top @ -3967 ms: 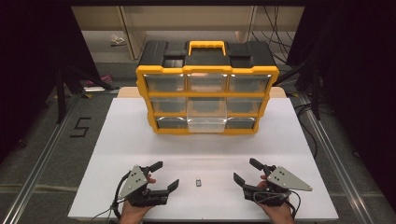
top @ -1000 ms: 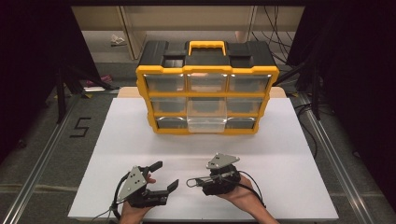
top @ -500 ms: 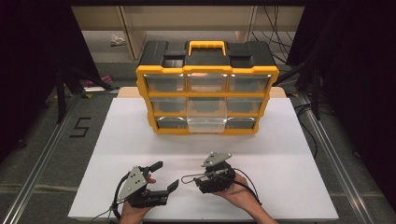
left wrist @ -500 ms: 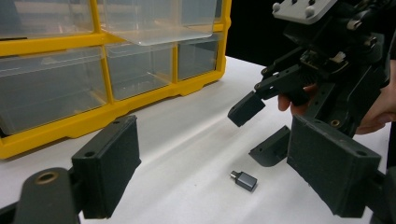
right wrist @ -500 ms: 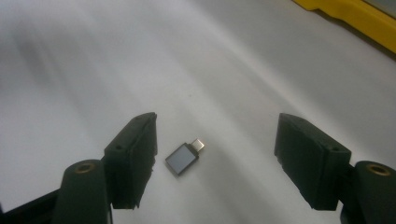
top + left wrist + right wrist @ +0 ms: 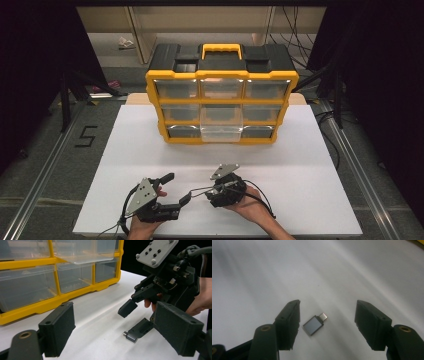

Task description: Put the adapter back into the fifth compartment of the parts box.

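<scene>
A small grey USB adapter [image 6: 314,325] with a metal plug lies flat on the white table [image 6: 300,165]. In the right gripper view it sits between the jaws of my right gripper [image 6: 330,323], close to the left pad, and neither pad touches it. Those jaws have just been closing and still stand apart. From above, my right gripper [image 6: 202,192] points left near the table's front edge. My left gripper [image 6: 176,187] rests open beside it, with nothing between its pads. The left gripper view shows the adapter [image 6: 130,336] on the table under the right gripper [image 6: 132,320].
A yellow and black drawer organizer [image 6: 222,95] stands at the back middle of the table, its bottom middle clear drawer [image 6: 220,131] pulled out. The organizer [image 6: 50,277] is also close by in the left gripper view. White table surface stretches to either side of the hands.
My right gripper has come from the table's right side to the adapter at the front middle, sunk a little over it, and narrowed its jaws. The left gripper has stayed put.
</scene>
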Demonstrator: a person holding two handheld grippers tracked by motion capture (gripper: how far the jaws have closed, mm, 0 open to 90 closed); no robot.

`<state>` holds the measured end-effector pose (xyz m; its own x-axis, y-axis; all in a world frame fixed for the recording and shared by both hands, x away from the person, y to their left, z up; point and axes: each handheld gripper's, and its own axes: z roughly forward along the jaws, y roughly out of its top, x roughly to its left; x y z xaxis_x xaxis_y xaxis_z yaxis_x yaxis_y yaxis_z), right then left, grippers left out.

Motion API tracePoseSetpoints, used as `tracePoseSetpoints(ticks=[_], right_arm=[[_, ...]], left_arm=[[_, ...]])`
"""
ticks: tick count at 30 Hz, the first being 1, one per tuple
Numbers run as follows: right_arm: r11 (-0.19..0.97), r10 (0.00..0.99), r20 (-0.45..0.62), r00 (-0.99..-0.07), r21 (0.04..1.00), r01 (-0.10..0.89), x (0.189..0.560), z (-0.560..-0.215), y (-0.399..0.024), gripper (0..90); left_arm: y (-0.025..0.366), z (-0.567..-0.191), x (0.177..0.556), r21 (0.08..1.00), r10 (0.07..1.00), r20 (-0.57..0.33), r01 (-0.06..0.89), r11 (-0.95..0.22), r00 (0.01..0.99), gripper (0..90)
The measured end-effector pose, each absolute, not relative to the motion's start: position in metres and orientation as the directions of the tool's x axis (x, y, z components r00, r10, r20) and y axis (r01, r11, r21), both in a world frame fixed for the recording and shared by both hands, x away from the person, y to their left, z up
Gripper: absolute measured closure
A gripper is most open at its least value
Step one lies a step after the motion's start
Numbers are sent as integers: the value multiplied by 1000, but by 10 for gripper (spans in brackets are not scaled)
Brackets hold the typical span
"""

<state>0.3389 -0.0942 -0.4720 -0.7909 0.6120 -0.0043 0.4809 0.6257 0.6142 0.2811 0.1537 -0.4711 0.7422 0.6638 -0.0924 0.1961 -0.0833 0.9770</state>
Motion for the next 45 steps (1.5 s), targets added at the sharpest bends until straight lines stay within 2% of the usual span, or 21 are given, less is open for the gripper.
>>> tracePoseSetpoints(ticks=[19, 27, 32, 37, 45], right_arm=[[670, 592, -18, -806, 567, 479, 345, -481, -93, 448], [687, 573, -7, -819, 549, 476, 345, -479, -93, 576], [705, 554, -2, -833, 534, 468, 345, -477, -94, 689], [708, 548, 7, -836, 530, 468, 344, -477, -94, 755], [706, 542, -4, -840, 544, 453, 345, -474, -96, 760]], left_arm=[[154, -471, 281, 977, 664, -90, 196, -86, 742, 166], [153, -471, 281, 977, 663, -89, 196, -88, 744, 166], [153, -471, 281, 977, 663, -89, 196, -89, 743, 167], [153, -471, 281, 976, 662, -88, 197, -92, 744, 167], [153, -471, 281, 976, 662, -88, 197, -91, 744, 167]])
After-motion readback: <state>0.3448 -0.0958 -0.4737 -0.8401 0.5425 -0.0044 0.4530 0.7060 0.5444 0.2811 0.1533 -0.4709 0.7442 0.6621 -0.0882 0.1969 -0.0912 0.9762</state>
